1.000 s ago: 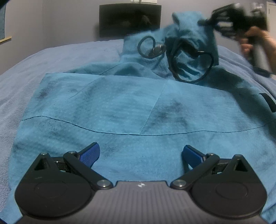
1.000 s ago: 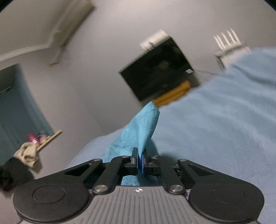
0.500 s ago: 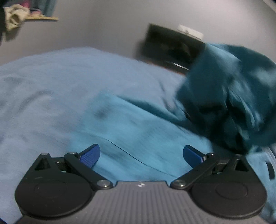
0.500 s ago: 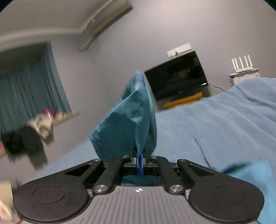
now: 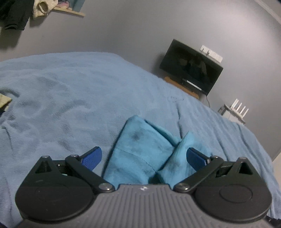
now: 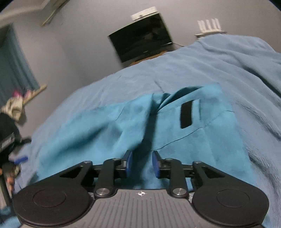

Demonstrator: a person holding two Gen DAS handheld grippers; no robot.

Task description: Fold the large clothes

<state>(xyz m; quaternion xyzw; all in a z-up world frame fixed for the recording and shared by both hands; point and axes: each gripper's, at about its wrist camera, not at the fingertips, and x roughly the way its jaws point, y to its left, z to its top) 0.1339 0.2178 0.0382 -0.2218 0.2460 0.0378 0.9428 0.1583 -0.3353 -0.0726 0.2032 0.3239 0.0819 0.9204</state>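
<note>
A teal jacket (image 6: 108, 126) lies rumpled on the bed, with a black tab (image 6: 186, 114) on its upper layer. In the left wrist view its folded part (image 5: 140, 149) lies just below the fingers. My right gripper (image 6: 142, 163) hovers low over the jacket and its jaws are opening. Teal cloth shows in the gap, but the blue pads (image 6: 129, 162) do not press it. My left gripper (image 5: 144, 157) is held wide open above the folded cloth, gripping nothing.
A light blue blanket (image 5: 70, 98) covers the whole bed. A dark TV (image 5: 191, 70) hangs on the grey wall, with a white router (image 5: 235, 112) beside it. Clothes (image 5: 40, 7) hang from a shelf, and an olive item (image 5: 3, 101) lies at the bed's left edge.
My right gripper swung the pinched teal cloth over and down onto the jacket, then its jaws parted. The left gripper rose, rolled and stayed open.
</note>
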